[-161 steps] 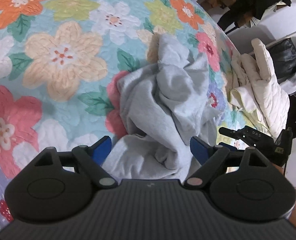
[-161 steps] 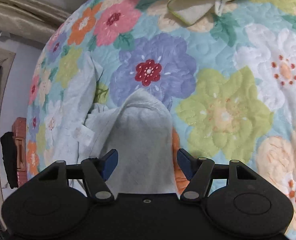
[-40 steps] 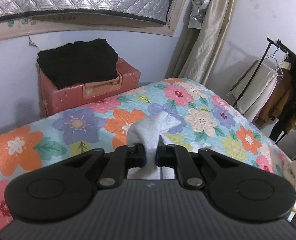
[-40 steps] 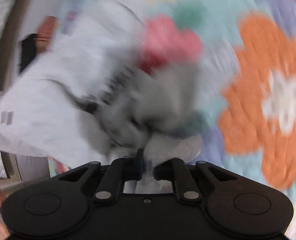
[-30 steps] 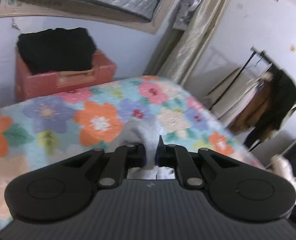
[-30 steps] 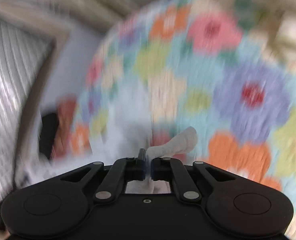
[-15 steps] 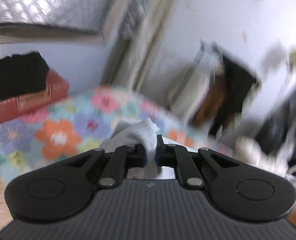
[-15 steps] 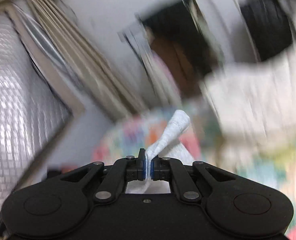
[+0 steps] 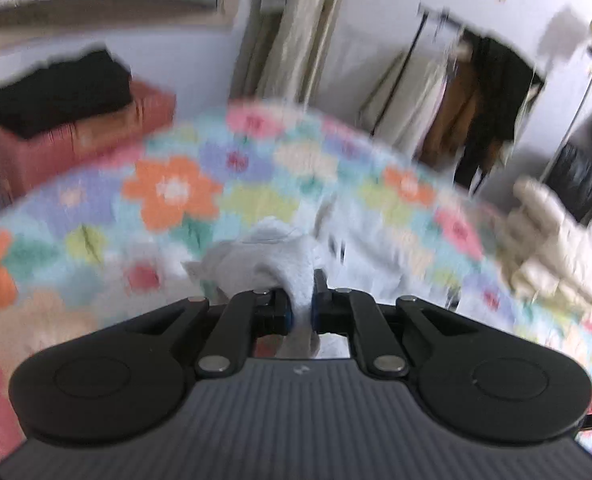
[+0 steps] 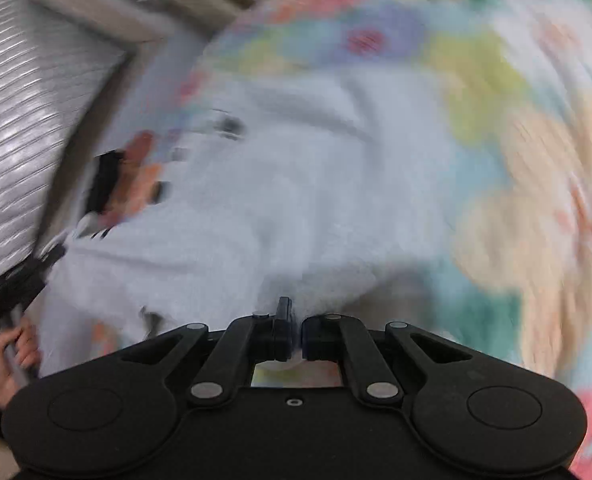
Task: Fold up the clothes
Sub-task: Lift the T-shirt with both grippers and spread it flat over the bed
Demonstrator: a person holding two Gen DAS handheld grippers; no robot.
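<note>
Both tools are clamped on the same pale grey garment [image 9: 272, 256], each pinching a bunched bit of its edge. On the left side, the left tool [image 9: 300, 309] has its blue-padded fingers [image 9: 288, 314] drawn nearly together with a wad of the grey cloth squeezed between them; the rest of the cloth trails forward over the flowered quilt [image 9: 176, 196] of the bed. Beyond the bed's far left corner sits a reddish suitcase [image 9: 76, 136] with a dark folded pile on top, then beige curtains [image 9: 292, 28], then a clothes rack [image 9: 467, 100] with hanging garments, and at the right edge a cream padded jacket [image 9: 555, 248]. In the right wrist view, the right tool [image 10: 296, 336] is likewise closed to a narrow slit on the grey cloth, which spreads wide and blurred ahead of it, probably lifted partly off the quilt. At that view's lower left a hand [image 10: 12, 364] grips the handle of the other tool
</note>
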